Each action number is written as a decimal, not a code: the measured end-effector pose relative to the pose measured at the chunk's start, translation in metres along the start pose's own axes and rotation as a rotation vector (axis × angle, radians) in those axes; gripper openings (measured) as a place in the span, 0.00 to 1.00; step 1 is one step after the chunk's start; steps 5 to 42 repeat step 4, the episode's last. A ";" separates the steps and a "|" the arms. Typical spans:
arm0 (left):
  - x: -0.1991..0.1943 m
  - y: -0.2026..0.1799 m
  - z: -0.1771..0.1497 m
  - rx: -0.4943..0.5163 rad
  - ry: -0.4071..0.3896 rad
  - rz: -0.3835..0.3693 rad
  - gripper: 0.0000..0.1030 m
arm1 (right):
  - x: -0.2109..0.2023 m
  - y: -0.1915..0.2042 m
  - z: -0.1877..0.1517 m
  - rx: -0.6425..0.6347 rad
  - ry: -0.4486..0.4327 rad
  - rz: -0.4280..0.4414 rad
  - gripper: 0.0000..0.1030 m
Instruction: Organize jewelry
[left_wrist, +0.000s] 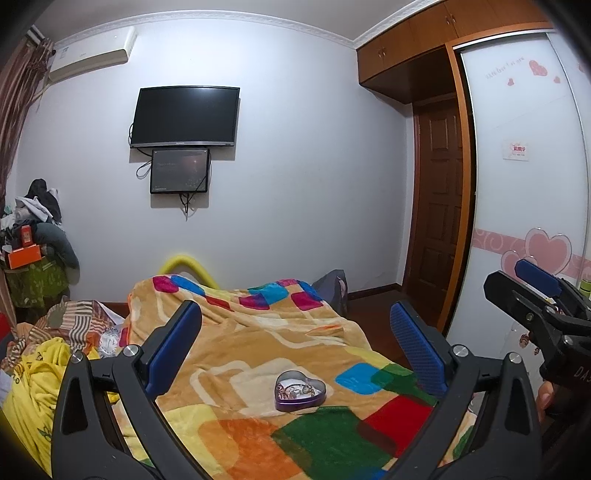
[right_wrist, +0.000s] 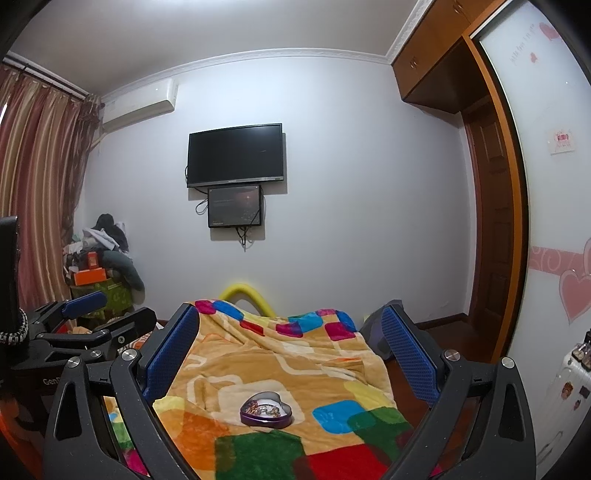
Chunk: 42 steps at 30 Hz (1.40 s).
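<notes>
A purple heart-shaped tin lies open on the patterned blanket, with a tangle of jewelry inside. It also shows in the right wrist view. My left gripper is open and empty, held above and behind the tin. My right gripper is open and empty too, raised over the bed short of the tin. The right gripper shows at the right edge of the left wrist view. The left gripper shows at the left of the right wrist view.
A TV and a small screen hang on the far wall. A clothes pile with an orange box stands at the left. A wardrobe door with hearts and a wooden door are at the right.
</notes>
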<state>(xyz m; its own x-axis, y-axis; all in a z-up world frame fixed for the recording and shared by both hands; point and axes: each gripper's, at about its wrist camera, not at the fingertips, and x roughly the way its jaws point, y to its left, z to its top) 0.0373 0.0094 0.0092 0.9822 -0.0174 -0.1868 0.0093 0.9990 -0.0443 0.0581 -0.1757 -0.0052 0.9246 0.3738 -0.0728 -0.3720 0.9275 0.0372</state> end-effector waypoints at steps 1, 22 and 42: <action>0.001 0.000 -0.001 0.000 0.002 0.001 1.00 | 0.001 0.000 0.000 0.004 0.003 0.001 0.95; 0.004 0.000 -0.002 -0.001 0.010 0.004 1.00 | 0.003 -0.001 -0.002 0.007 0.010 -0.001 0.95; 0.004 0.000 -0.002 -0.001 0.010 0.004 1.00 | 0.003 -0.001 -0.002 0.007 0.010 -0.001 0.95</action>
